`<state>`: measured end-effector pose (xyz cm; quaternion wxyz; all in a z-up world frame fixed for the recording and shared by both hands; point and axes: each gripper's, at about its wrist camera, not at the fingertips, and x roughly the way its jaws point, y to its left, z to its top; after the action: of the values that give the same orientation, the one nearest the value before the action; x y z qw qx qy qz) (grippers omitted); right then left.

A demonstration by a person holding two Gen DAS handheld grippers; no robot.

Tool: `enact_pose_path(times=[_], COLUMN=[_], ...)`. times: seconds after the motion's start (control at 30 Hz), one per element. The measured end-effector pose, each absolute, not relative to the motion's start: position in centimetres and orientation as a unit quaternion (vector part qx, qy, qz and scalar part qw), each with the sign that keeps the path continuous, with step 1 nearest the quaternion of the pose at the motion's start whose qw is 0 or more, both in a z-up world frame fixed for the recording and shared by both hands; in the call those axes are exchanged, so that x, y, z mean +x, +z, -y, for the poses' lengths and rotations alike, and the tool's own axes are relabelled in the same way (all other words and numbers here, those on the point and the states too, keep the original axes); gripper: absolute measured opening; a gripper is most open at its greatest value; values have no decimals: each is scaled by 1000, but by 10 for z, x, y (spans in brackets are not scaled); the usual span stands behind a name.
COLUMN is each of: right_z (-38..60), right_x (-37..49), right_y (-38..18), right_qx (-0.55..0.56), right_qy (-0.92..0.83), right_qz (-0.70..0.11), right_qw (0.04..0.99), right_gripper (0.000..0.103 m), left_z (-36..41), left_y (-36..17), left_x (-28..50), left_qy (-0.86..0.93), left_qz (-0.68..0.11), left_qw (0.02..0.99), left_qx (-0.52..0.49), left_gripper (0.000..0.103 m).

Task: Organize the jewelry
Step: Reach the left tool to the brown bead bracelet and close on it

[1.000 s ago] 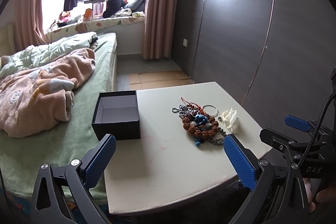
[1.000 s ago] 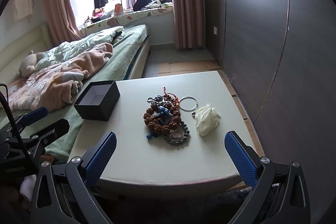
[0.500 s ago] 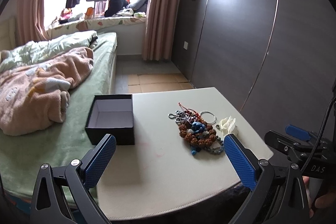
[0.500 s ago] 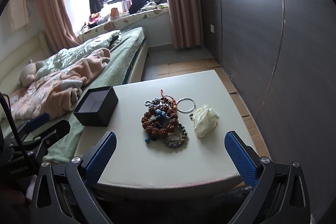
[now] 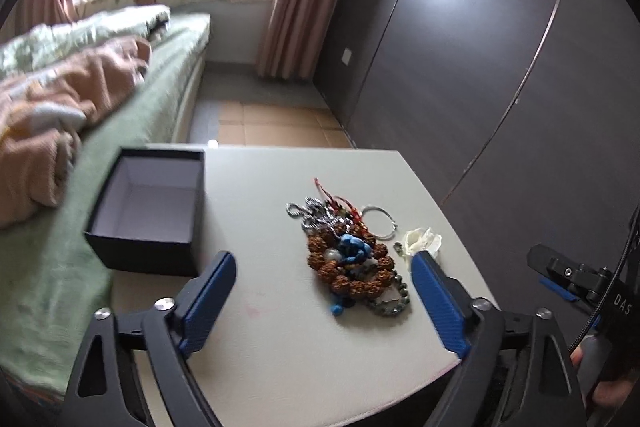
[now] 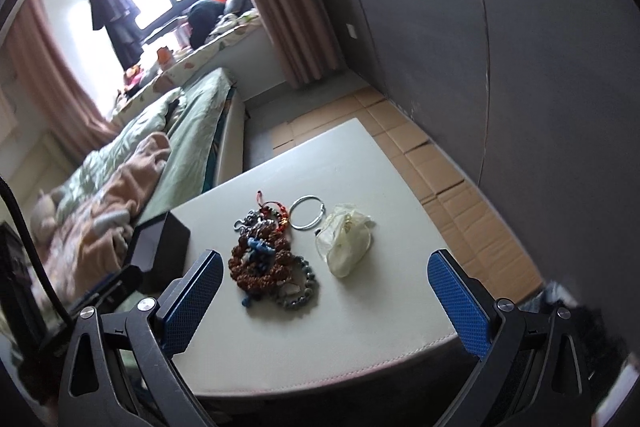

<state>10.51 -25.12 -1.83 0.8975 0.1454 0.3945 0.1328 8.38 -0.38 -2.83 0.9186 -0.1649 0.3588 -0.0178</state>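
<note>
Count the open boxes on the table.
1: the black box, lid off and nothing visible inside, at the table's bed-side edge, left of the jewelry pile. No other box shows.

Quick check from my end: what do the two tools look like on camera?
Both match: the left tool and right tool have black angular frames with triangular cutouts, silver screws and blue textured pads. In the left view, the right tool's body carries white "DAS" lettering and a black cable.

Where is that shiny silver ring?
In the right wrist view the silver ring lies flat on the table, at the far edge of the bead pile, just beyond the white pouch.
</note>
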Motion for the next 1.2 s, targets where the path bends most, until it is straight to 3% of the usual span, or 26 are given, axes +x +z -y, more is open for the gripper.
enact_pose_path(times=[0.1, 0.33, 0.6, 0.7, 0.87, 1.03, 1.2], right_z=[253, 257, 252, 251, 247, 238, 230], right_x=[112, 135, 156, 162, 175, 192, 202], right_y=[-25, -50, -67, -66, -72, -82, -92], right_qx=[169, 226, 240, 237, 239, 235, 231], right_qy=[135, 124, 123, 125, 122, 121, 116], right_qz=[-405, -440, -466, -468, -476, -491, -507], right_qw=[888, 860, 843, 842, 838, 830, 822], right_gripper=[100, 88, 87, 87, 87, 87, 81], left_z=[4, 3, 6, 5, 8, 11, 1], left_y=[-39, -68, -97, -108, -115, -113, -101], left_x=[97, 129, 158, 165, 169, 169, 166], left_qy=[-23, -28, -33, -24, -9, -23, -40], left_qz=[-376, -426, -461, -472, -471, -472, -463], left_qw=[909, 881, 858, 849, 852, 850, 848], left_qx=[-176, -204, -225, -236, -229, -231, -256], left_gripper=[81, 55, 54, 42, 37, 19, 19])
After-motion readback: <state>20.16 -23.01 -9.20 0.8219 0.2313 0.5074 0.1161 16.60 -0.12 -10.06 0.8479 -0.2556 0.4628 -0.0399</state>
